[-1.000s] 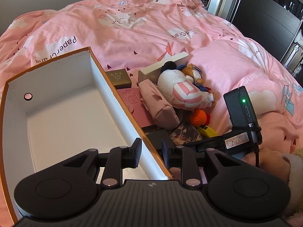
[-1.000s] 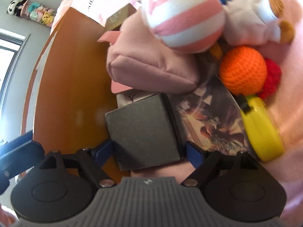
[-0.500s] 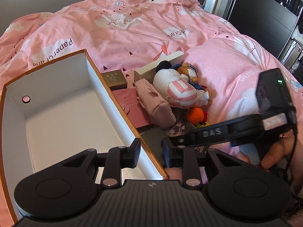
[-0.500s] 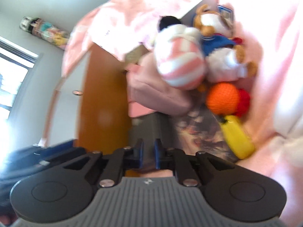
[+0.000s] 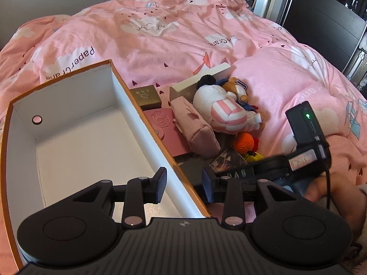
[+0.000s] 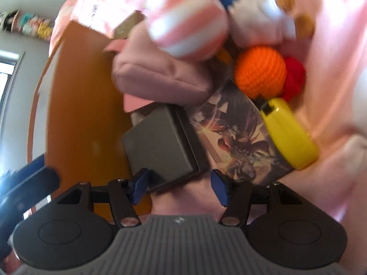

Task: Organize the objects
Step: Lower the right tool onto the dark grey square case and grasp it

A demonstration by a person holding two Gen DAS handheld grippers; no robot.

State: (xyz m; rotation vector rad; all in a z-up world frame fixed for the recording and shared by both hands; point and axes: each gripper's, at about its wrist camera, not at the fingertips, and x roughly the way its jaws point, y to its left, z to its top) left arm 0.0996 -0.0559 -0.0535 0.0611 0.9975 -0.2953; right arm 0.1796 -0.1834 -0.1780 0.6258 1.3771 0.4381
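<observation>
Between the spread right tool (image 6: 179, 189) tips, grey box (image 6: 158, 146), long axis pointing away.

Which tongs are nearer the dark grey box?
Right. The right tongs are open, straddling the near end of the dark grey box. The left tongs straddle the white storage box's wall beside it.
</observation>
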